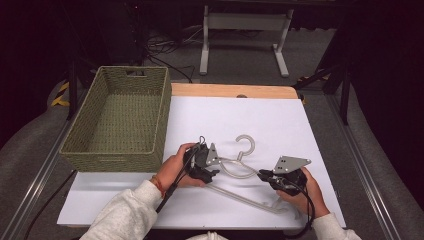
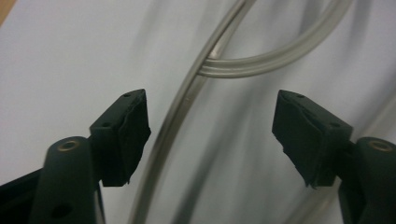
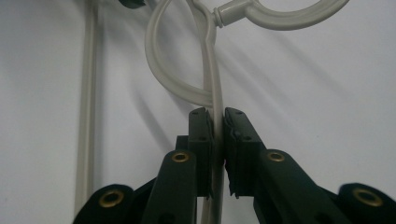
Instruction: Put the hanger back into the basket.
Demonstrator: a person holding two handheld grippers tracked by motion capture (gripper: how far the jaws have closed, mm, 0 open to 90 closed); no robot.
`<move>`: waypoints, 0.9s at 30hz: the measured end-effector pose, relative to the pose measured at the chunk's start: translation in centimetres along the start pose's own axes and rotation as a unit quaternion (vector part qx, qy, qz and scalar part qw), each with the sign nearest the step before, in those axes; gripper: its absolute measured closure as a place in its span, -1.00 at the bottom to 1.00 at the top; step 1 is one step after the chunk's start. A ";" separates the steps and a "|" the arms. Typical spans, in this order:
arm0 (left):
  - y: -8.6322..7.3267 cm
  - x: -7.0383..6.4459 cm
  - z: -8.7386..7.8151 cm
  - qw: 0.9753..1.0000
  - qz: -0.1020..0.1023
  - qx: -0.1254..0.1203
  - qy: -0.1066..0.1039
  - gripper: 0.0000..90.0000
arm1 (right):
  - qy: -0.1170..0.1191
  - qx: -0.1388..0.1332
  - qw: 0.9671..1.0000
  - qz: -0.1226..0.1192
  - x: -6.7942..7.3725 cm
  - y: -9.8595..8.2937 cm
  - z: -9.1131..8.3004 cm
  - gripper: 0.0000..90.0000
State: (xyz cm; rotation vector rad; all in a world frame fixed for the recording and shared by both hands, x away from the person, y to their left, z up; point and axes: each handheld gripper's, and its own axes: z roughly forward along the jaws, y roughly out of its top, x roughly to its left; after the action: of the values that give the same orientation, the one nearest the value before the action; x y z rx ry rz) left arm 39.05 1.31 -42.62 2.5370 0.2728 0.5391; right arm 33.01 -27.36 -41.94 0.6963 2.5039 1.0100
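Hanger [image 1: 239, 170], pale translucent plastic, flat

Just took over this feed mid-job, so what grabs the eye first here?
The pale plastic hanger lying on the white table, near its front edge. The right hand-held gripper is clamped on one of its arms, while the left hand-held gripper stands open astride another part of it. A big woven basket sits at the table's left.
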 end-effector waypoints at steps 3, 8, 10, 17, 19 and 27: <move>-0.1 0.2 0.4 1.000 0.011 0.014 0.013 -0.05 | 0.002 -0.006 1.000 -0.008 0.3 0.2 -0.2 0.83; -0.3 0.5 0.2 0.999 0.014 0.018 0.024 0.32 | 0.005 -0.006 1.000 -0.010 0.3 0.3 -0.1 0.83; -0.4 0.6 0.3 0.999 0.017 0.019 0.020 0.43 | 0.006 -0.007 1.000 -0.012 0.3 0.3 -0.1 0.83; -0.3 0.4 0.5 0.999 0.024 0.021 0.020 0.61 | 0.011 -0.004 1.000 -0.016 0.4 0.3 -0.1 0.83; -0.2 0.2 0.7 0.999 0.030 0.025 0.024 0.56 | 0.013 -0.005 1.000 -0.016 0.4 0.3 -0.1 0.83; 0.4 -0.3 1.3 0.998 0.048 0.023 0.029 0.64 | 0.016 -0.003 1.000 -0.016 0.4 0.3 -0.1 0.83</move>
State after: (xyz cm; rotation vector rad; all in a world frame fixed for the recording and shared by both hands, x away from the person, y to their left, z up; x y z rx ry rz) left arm 39.37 0.30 -43.56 2.5922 0.1873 0.6514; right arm 32.78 -27.00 -41.74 0.6418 2.5302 1.0255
